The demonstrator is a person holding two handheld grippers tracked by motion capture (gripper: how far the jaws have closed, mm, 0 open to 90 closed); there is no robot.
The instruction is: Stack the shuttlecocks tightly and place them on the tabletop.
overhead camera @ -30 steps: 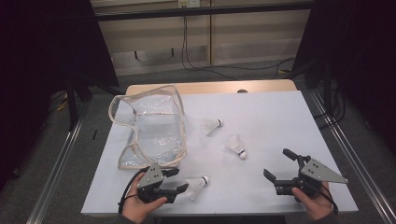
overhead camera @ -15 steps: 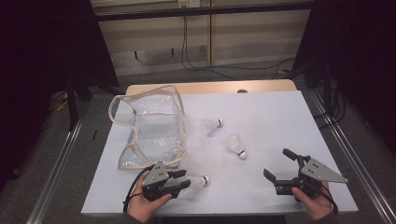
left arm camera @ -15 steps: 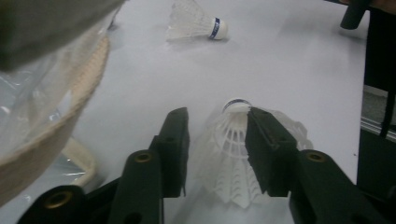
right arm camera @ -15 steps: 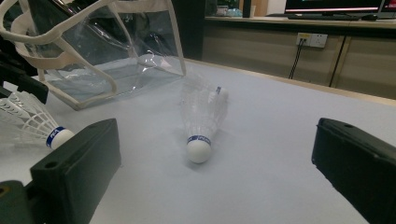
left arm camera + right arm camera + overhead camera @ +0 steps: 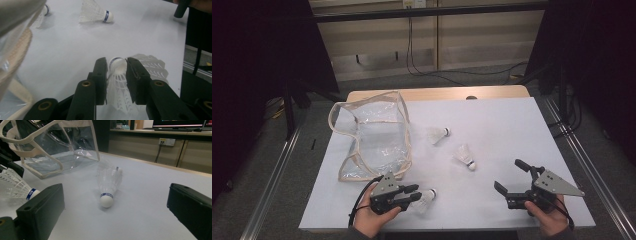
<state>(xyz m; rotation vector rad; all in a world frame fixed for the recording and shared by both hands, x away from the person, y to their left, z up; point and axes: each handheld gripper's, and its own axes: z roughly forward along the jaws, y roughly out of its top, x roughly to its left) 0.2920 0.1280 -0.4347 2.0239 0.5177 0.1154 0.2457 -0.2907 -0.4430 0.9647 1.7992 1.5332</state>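
Bag (image 5: 374,137) left; 2 shuttlecocks (image 5: 463,156) right, 1 shuttlecock (image 5: 426,200) in front.

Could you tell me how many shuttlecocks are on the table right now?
3: one between the left gripper jaws, one mid-table, one nearer the clear bag. None visible inside the bag.

A white table (image 5: 512,130) carries everything, with a strip of bare wood along its far edge. A clear plastic bag (image 5: 372,140) with cream trim lies on the left part (open and slumped). Right of the bag lie two shuttlecocks (image 5: 437,135) (image 5: 463,156), just apart. Nearer the front edge, below the bag, lies a third shuttlecock (image 5: 426,200), apparently resting on the tabletop.
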